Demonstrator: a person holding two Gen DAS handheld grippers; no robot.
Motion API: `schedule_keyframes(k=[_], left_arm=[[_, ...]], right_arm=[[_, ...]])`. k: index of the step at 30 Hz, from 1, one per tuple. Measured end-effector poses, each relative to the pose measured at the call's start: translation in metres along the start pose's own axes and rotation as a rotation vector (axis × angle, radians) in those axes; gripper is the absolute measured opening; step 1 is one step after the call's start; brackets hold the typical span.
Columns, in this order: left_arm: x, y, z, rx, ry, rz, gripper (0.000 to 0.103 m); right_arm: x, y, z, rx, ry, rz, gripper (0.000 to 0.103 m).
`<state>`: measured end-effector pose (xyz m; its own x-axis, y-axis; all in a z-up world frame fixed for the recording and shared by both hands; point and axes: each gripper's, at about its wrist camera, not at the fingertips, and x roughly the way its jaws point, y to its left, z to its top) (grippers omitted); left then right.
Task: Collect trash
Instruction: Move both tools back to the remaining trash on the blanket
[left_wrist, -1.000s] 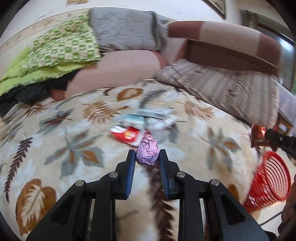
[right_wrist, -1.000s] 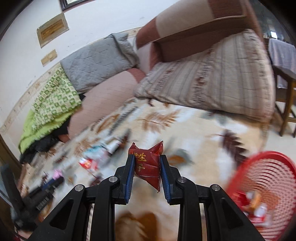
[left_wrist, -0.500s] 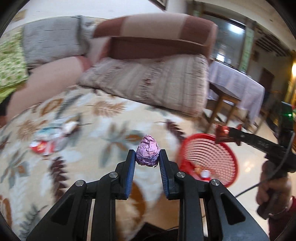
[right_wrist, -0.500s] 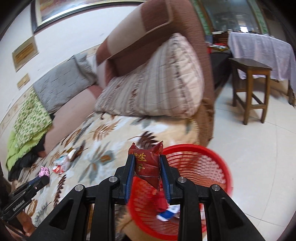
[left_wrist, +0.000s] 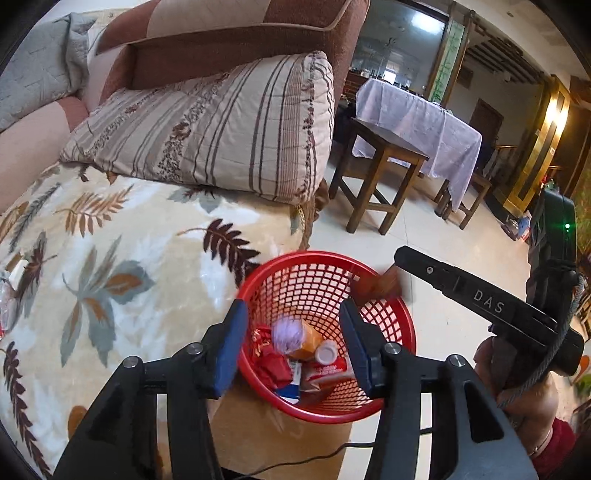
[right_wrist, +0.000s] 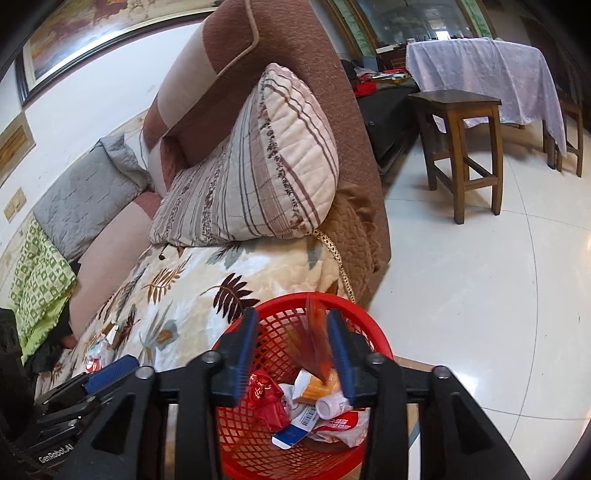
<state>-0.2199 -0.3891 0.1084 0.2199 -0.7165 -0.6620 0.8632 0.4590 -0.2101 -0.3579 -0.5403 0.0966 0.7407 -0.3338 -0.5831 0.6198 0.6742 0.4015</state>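
Item: round red plastic mesh basket (left_wrist: 400, 332), standing on the pale tiled floor (right_wrist: 480, 295) just beside the sofa edge with its leaf-patterned beige blanket (left_wrist: 110, 258). Contents: crumpled red wrappers (right_wrist: 266, 400), an orange packet (left_wrist: 308, 341), a small white bottle (right_wrist: 330, 404) and a white-and-blue carton (right_wrist: 291, 435).

Left gripper (left_wrist: 291, 347): blue-padded jaws spread wide above the basket, gripping nothing. A crumpled pink-purple foil ball (left_wrist: 286, 332), blurred, shows between them, apart from both pads and over the basket's contents; judged to be falling in.

Right gripper (right_wrist: 291, 354): jaws parted over the basket mouth. A red snack packet (right_wrist: 317, 343), streaked with motion blur, lies between the pads; whether it touches either cannot be told, though it appears released.

Step in hand: depositing two pieces at once; both drops look all but done.

Remaining stock: a few wrappers (right_wrist: 98, 354) lie on the blanket, well apart from the basket.

Next move, as judged: swing both grippers to the blanket, jaws open, and close on one light, crushable wrapper each without pinching the plush fabric.
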Motion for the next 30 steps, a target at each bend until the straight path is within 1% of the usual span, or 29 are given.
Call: schedule_keyframes(k=[1, 3, 5, 7, 10, 13, 15, 19, 24, 27, 30], left_arm=[[-0.001, 0.002, 0.000, 0.004, -0.002, 0.003, 0.050], [-0.008, 0.010, -0.003, -0.005, -0.003, 0.020, 0.051], [-0.016, 0.020, -0.006, -0.022, -0.008, 0.037, 0.051], [-0.027, 0.034, -0.012, -0.040, -0.012, 0.076, 0.054], [-0.040, 0.055, -0.021, -0.073, -0.010, 0.134, 0.055], [-0.056, 0.078, -0.032, -0.119, -0.010, 0.164, 0.055], [-0.066, 0.094, -0.040, -0.140, -0.014, 0.198, 0.056], [-0.081, 0.126, -0.052, -0.193, -0.017, 0.246, 0.056], [-0.097, 0.178, -0.066, -0.309, -0.026, 0.315, 0.056], [-0.108, 0.216, -0.076, -0.400, -0.037, 0.364, 0.056], [-0.119, 0.262, -0.086, -0.505, -0.049, 0.410, 0.056]], right_arm=[[0.000, 0.001, 0.000, -0.007, -0.002, -0.004, 0.048], [0.000, 0.003, -0.001, -0.020, -0.004, -0.008, 0.048], [0.001, 0.008, -0.001, -0.023, 0.003, 0.009, 0.048], [0.003, 0.017, -0.004, -0.038, 0.016, 0.032, 0.048], [0.008, 0.044, -0.013, -0.096, 0.041, 0.074, 0.048], [0.014, 0.072, -0.024, -0.156, 0.075, 0.120, 0.048], [0.019, 0.091, -0.033, -0.194, 0.099, 0.152, 0.048], [0.030, 0.122, -0.046, -0.248, 0.138, 0.190, 0.049], [0.042, 0.149, -0.061, -0.293, 0.178, 0.217, 0.049], [0.048, 0.160, -0.070, -0.323, 0.198, 0.225, 0.049], [0.053, 0.165, -0.075, -0.339, 0.213, 0.222, 0.049]])
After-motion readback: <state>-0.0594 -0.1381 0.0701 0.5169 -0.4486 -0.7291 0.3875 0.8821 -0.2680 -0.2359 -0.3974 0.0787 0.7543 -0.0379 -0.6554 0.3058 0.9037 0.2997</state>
